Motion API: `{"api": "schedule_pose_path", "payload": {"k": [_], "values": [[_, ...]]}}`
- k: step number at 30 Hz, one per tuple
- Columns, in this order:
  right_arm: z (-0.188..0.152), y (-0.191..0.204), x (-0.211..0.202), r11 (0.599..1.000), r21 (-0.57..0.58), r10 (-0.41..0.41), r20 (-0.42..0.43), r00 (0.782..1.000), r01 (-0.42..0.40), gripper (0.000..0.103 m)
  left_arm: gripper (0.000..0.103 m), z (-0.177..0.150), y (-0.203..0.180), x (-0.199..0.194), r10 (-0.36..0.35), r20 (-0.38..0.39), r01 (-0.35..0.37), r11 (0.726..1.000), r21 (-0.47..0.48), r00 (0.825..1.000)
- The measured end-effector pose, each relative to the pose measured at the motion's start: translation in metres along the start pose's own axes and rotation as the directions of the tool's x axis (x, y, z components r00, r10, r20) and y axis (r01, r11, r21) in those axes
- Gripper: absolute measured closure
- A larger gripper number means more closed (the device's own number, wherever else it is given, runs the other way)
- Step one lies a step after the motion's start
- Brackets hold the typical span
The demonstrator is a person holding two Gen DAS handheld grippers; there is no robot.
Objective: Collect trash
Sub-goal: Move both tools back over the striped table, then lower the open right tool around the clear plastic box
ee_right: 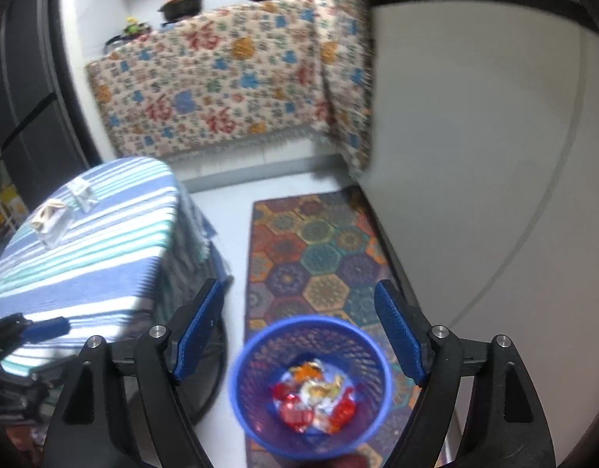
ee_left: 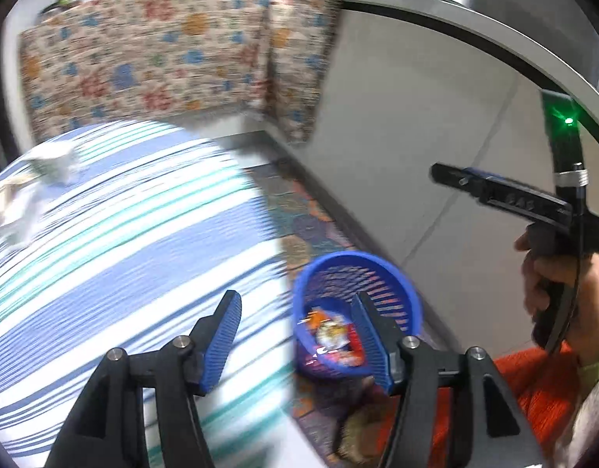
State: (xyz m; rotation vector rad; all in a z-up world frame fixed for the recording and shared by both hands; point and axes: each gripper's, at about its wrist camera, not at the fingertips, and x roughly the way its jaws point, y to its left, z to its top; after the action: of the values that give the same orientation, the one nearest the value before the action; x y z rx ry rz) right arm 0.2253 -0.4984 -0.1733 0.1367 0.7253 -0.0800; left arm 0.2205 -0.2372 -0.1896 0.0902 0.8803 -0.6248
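Held both the left tool (ee_left: 295, 335) and right tool (ee_right: 299, 331) apart and empty above the wrapper-filled blue basket (ee_right: 244, 374), crumpled papers (ee_right: 51, 220) near the tabletop's (ee_right: 104, 257) far edge.

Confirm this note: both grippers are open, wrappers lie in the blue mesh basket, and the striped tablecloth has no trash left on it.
Wrong on the last point. The right wrist view shows two pieces of white crumpled paper trash on the blue-and-white striped tablecloth. Both grippers are open, and wrappers lie in the blue plastic mesh basket.

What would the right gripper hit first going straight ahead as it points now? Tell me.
Probably the blue mesh basket of wrappers, which sits between and just past the open right gripper; beyond it lies the patterned rug. Depth is unclear.
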Motion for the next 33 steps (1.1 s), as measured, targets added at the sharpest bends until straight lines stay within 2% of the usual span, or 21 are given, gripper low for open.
{"api": "schedule_pose_path", "payload": {"k": [3,8,12,14,17,18,20,22,25,27,29,33], "values": [[0.006,0.044,0.007,0.996,-0.071,0.049,0.006,0.999,-0.048,0.018,0.043,-0.013,0.049,-0.016,0.099,-0.008,-0.100,0.994,-0.050,0.995],[0.007,0.130,0.022,0.966,-0.210,0.149,-0.013,0.989,-0.148,0.017,0.043,-0.031,0.135,-0.044,0.241,-0.027,-0.242,0.957,-0.161,0.970],[-0.008,0.209,0.037,0.912,-0.300,0.265,-0.087,0.960,-0.279,0.017,0.043,-0.042,0.195,-0.058,0.331,-0.059,-0.335,0.910,-0.245,0.942],[-0.017,0.239,0.044,0.881,-0.345,0.298,-0.127,0.946,-0.324,0.017,0.043,-0.046,0.219,-0.060,0.368,-0.085,-0.377,0.890,-0.258,0.926],[-0.033,0.279,0.050,0.833,-0.434,0.301,-0.163,0.940,-0.342,0.017,0.043,-0.051,0.245,-0.062,0.410,-0.085,-0.417,0.870,-0.263,0.908],[-0.037,0.289,0.052,0.819,-0.461,0.297,-0.169,0.940,-0.342,0.017,0.040,-0.053,0.250,-0.065,0.421,-0.088,-0.429,0.865,-0.261,0.903],[-0.045,0.305,0.058,0.794,-0.498,0.292,-0.190,0.937,-0.349,0.017,0.039,-0.054,0.263,-0.069,0.423,-0.077,-0.428,0.865,-0.263,0.903],[-0.050,0.314,0.066,0.781,-0.510,0.286,-0.221,0.932,-0.361,0.017,0.030,-0.053,0.274,-0.070,0.429,-0.078,-0.434,0.863,-0.259,0.900],[-0.057,0.321,0.075,0.775,-0.518,0.269,-0.248,0.931,-0.362,0.014,0.024,-0.048,0.287,-0.067,0.437,-0.087,-0.443,0.855,-0.270,0.895],[-0.056,0.319,0.077,0.791,-0.500,0.264,-0.244,0.933,-0.354,0.008,0.016,-0.047,0.297,-0.066,0.440,-0.095,-0.449,0.850,-0.275,0.893],[-0.054,0.318,0.080,0.809,-0.478,0.254,-0.239,0.937,-0.341,0.005,0.015,-0.049,0.306,-0.070,0.442,-0.097,-0.451,0.847,-0.282,0.892],[-0.046,0.321,0.089,0.849,-0.392,0.255,-0.284,0.924,-0.354,0.002,0.010,-0.050,0.317,-0.074,0.448,-0.104,-0.458,0.840,-0.290,0.888]]}}
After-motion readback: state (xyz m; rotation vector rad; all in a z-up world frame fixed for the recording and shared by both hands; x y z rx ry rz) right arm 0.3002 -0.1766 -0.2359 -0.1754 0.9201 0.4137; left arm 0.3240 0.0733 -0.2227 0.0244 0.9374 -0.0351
